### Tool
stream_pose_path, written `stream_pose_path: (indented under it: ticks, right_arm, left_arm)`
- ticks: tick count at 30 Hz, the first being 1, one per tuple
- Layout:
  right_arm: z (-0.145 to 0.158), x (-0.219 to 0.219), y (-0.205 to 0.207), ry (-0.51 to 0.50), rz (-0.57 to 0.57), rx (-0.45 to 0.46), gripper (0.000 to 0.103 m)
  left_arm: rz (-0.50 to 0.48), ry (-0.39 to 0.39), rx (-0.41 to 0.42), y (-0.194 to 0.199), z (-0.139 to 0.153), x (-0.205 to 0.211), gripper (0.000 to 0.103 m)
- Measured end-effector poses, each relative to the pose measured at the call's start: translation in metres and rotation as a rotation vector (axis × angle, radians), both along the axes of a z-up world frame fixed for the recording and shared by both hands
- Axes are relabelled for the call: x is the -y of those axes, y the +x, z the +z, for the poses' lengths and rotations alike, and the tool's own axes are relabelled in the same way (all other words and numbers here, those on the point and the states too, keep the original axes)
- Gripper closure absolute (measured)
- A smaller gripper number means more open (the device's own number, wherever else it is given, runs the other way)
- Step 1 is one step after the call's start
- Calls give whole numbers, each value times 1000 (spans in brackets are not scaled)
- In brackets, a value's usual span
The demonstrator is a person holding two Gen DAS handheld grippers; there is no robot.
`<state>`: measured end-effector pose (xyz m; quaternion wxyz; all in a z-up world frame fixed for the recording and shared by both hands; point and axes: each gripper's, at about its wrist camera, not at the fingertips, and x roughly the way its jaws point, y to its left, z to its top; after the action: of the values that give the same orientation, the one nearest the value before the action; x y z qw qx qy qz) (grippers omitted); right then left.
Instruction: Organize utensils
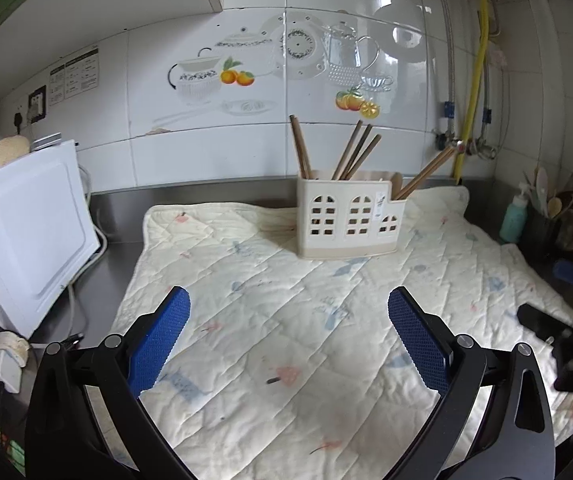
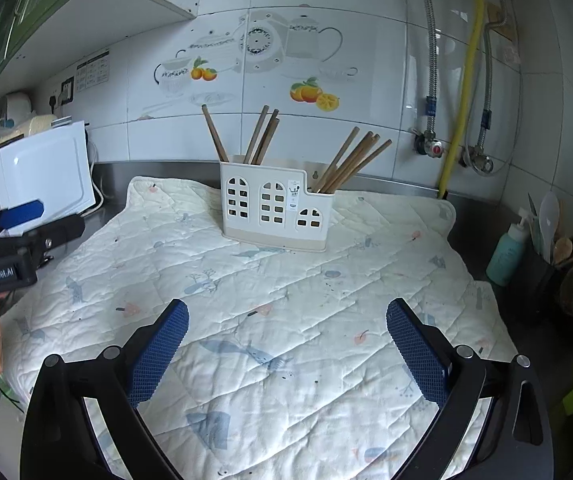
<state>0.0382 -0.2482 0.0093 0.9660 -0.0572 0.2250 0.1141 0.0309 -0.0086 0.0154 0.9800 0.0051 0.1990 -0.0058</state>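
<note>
A cream house-shaped utensil holder (image 1: 348,220) stands at the back of a quilted mat (image 1: 286,320); it also shows in the right wrist view (image 2: 276,210). Brown chopsticks (image 1: 356,156) stand in its tall left compartment (image 2: 262,136), and more lean right out of its low right compartment (image 2: 352,166). My left gripper (image 1: 288,300) is open and empty above the mat, well in front of the holder. My right gripper (image 2: 286,312) is open and empty, also in front of it. The left gripper shows at the left edge of the right wrist view (image 2: 22,210).
A white appliance (image 1: 26,232) stands left of the mat on the steel counter (image 1: 102,276). A teal bottle (image 2: 506,254) and a dark pot of kitchen tools (image 2: 546,240) stand at the right. A black object (image 1: 542,322) lies on the mat's right edge. Pipes (image 2: 462,88) run down the tiled wall.
</note>
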Motion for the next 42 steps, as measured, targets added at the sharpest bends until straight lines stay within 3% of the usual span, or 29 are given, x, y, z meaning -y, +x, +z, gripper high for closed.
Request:
stream_pose_path:
  ticks: [42]
  right_arm:
    - [-6, 10, 7, 69, -10, -49, 7]
  left_arm:
    - [3, -15, -61, 0, -24, -8, 5]
